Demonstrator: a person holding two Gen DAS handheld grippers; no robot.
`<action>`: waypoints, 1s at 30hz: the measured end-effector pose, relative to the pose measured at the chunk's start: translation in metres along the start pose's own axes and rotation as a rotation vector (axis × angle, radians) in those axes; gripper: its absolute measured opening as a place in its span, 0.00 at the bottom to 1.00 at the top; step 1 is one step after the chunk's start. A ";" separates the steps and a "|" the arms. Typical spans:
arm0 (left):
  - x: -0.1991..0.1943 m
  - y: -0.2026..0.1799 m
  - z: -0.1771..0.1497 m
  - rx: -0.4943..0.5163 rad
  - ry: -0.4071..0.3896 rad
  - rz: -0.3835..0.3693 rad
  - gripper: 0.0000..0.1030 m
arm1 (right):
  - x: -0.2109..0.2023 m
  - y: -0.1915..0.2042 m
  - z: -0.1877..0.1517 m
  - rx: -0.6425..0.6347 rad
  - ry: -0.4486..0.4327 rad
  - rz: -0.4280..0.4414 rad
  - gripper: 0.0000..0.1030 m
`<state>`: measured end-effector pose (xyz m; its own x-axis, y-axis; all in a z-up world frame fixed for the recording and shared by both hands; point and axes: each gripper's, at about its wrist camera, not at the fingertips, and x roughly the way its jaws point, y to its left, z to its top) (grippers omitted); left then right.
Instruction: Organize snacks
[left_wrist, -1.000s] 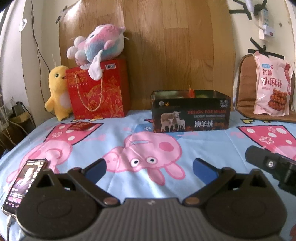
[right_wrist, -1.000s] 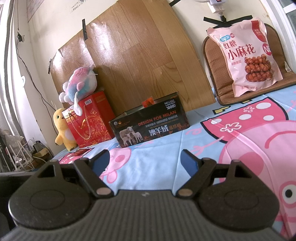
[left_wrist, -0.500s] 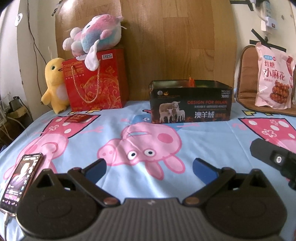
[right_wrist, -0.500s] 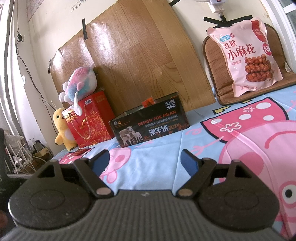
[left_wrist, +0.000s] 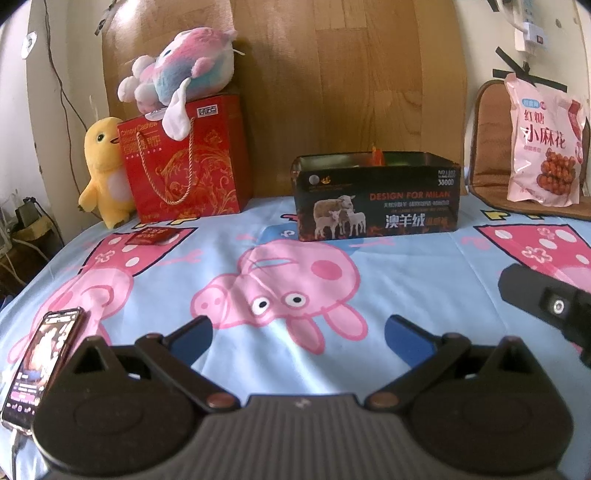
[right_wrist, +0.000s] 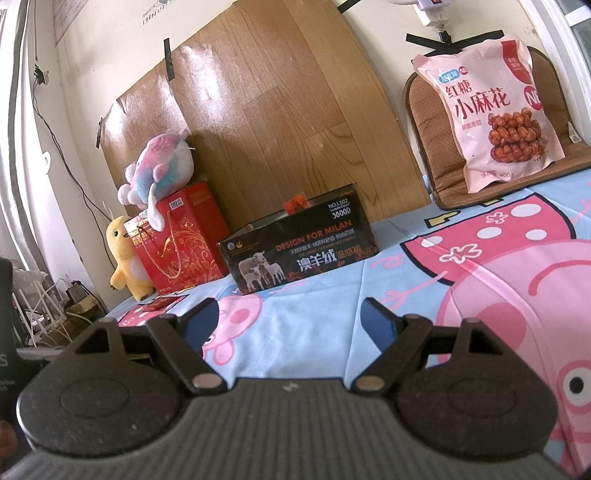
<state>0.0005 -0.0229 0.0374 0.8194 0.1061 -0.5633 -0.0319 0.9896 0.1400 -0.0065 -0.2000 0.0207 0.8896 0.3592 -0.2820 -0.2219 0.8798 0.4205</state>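
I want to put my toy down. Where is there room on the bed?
The big free patch is the sheet between the black tin and the grippers. It is crowded at the back left by the red bag and small red packet, and the phone takes the left edge.

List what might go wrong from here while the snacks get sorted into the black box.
1. The phone lies right beside the open left claw; a careless sweep may knock it off the bed edge.
2. The big pink snack bag leans on a cushion; it looks wider than the open right claw, so a grip may slip.
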 end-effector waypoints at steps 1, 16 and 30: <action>0.001 0.000 0.000 0.001 0.003 0.002 1.00 | 0.000 0.000 0.000 0.000 0.000 0.000 0.83; 0.001 -0.002 0.000 0.020 0.007 0.026 1.00 | 0.001 0.000 0.000 0.001 0.000 0.002 0.84; -0.003 0.000 0.002 0.016 -0.023 0.038 1.00 | 0.000 0.000 0.000 0.001 -0.001 0.002 0.84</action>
<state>-0.0005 -0.0233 0.0410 0.8305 0.1415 -0.5387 -0.0545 0.9832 0.1743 -0.0065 -0.2001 0.0204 0.8894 0.3610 -0.2805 -0.2234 0.8785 0.4223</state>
